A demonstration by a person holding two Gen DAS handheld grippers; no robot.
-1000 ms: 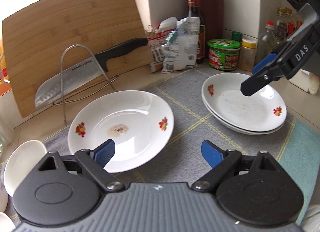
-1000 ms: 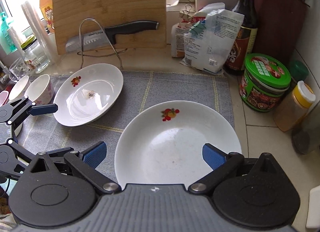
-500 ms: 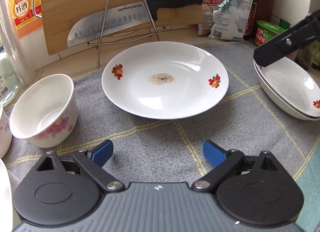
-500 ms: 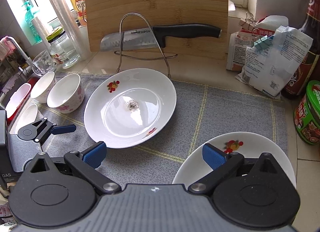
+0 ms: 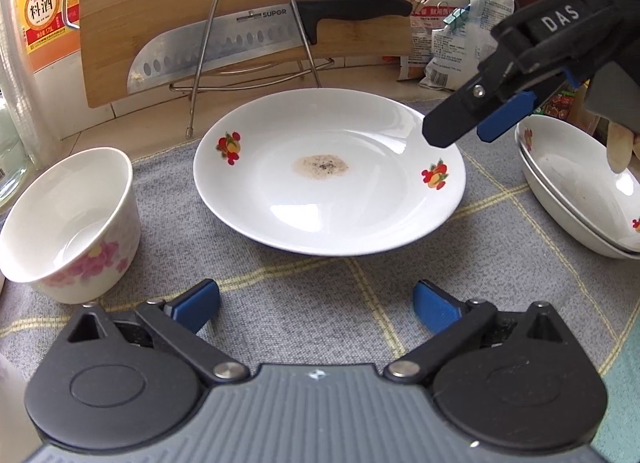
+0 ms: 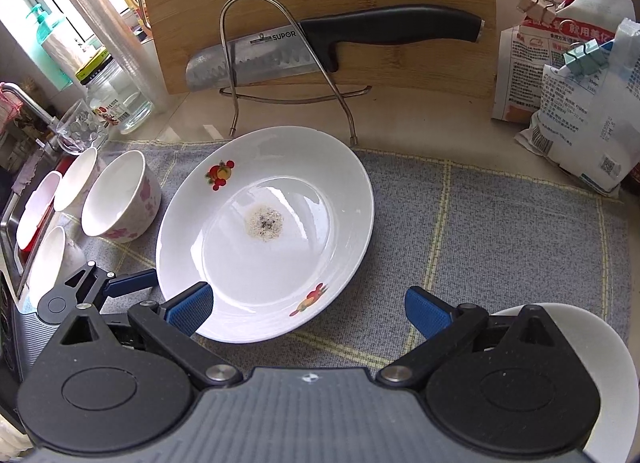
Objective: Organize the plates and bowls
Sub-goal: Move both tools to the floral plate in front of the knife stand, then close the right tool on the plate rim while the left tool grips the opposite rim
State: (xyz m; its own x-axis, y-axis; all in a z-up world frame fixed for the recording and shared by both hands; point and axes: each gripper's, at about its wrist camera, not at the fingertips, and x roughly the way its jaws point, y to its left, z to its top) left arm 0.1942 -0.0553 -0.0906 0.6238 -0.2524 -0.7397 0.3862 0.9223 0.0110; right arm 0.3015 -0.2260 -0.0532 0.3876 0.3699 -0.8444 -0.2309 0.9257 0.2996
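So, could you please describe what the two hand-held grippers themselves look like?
Each hand-held gripper, left and right, has a ribbed grey body, black linkage arms with silver pivot pins on round black housings, and blue ridged finger pads. The right one carries white "DAS" lettering on its side. No cables or sleeves show.

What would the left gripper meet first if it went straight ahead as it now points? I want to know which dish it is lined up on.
Probably the near rim of the single white plate, dead ahead of the open left gripper, with only bare mat between them.
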